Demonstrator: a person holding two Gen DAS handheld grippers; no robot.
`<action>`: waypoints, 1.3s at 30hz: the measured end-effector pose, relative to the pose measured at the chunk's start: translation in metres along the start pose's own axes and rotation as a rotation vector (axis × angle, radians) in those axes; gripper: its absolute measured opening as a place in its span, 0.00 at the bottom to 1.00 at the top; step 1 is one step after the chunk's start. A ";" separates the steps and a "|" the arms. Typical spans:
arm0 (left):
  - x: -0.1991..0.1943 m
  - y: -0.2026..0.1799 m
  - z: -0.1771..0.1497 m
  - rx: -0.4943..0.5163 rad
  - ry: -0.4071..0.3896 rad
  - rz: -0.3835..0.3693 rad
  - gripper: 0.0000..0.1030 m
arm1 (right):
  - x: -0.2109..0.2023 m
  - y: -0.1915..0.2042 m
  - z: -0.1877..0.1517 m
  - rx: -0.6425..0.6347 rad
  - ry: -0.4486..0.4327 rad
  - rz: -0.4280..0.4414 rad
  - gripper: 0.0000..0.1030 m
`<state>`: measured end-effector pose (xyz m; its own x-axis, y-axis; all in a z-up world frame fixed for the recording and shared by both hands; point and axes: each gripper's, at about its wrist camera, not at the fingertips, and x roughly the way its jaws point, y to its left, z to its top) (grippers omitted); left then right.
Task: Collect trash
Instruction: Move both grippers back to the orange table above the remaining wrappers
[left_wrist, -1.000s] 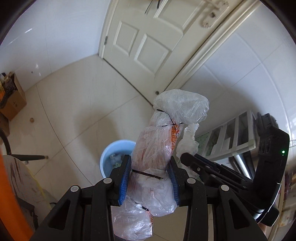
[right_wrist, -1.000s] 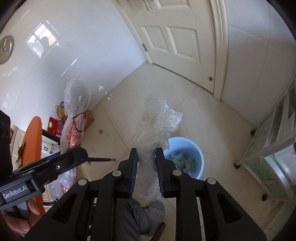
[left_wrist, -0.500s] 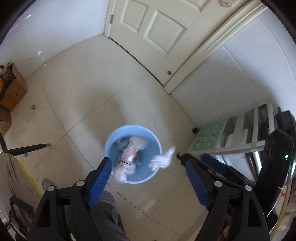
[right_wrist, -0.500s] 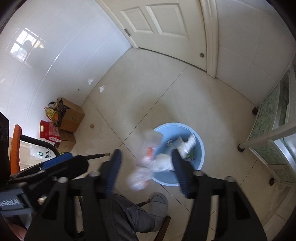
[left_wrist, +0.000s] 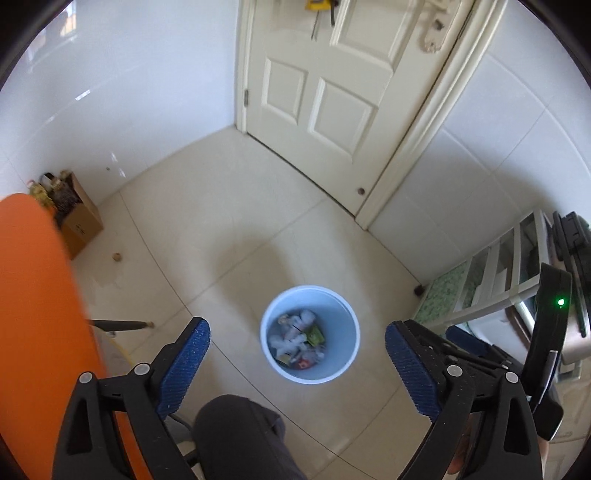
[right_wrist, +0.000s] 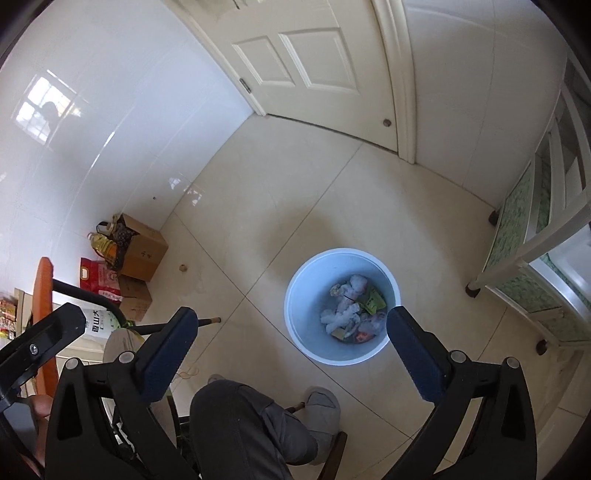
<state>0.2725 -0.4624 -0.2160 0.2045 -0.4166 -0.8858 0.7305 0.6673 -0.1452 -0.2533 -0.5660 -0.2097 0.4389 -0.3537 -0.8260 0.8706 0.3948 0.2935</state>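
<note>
Right gripper (right_wrist: 291, 341) jaws wide apart, just been opening, nothing between the pads. Blue bin (right_wrist: 295, 295) on the tile floor sits ahead of the tongs, closer to the right-hand finger (right_wrist: 413, 354), whose tip overlaps the bin's near rim in view. Crumpled wrappers and plastic bags (right_wrist: 351, 310) lie inside the bin. Person's knee (right_wrist: 236, 424) and grey slipper (right_wrist: 321, 406) are below, between the fingers. Left gripper (right_wrist: 40, 339) pokes in from the left edge. Cardboard boxes (right_wrist: 142, 253) stand far left of the tongs against the wall; white door (right_wrist: 295, 55) is straight ahead beyond the bin.
</note>
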 end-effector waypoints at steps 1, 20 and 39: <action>-0.013 0.001 -0.006 -0.004 -0.024 0.005 0.91 | -0.005 0.005 -0.001 -0.008 -0.007 0.002 1.00; -0.250 0.065 -0.148 -0.122 -0.370 0.089 0.94 | -0.129 0.161 -0.029 -0.269 -0.215 0.122 1.00; -0.418 0.108 -0.307 -0.329 -0.587 0.241 0.97 | -0.192 0.307 -0.078 -0.570 -0.330 0.271 1.00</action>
<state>0.0661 -0.0263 0.0031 0.7201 -0.4359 -0.5398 0.4055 0.8957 -0.1824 -0.0875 -0.3109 0.0011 0.7465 -0.3831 -0.5440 0.5090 0.8554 0.0961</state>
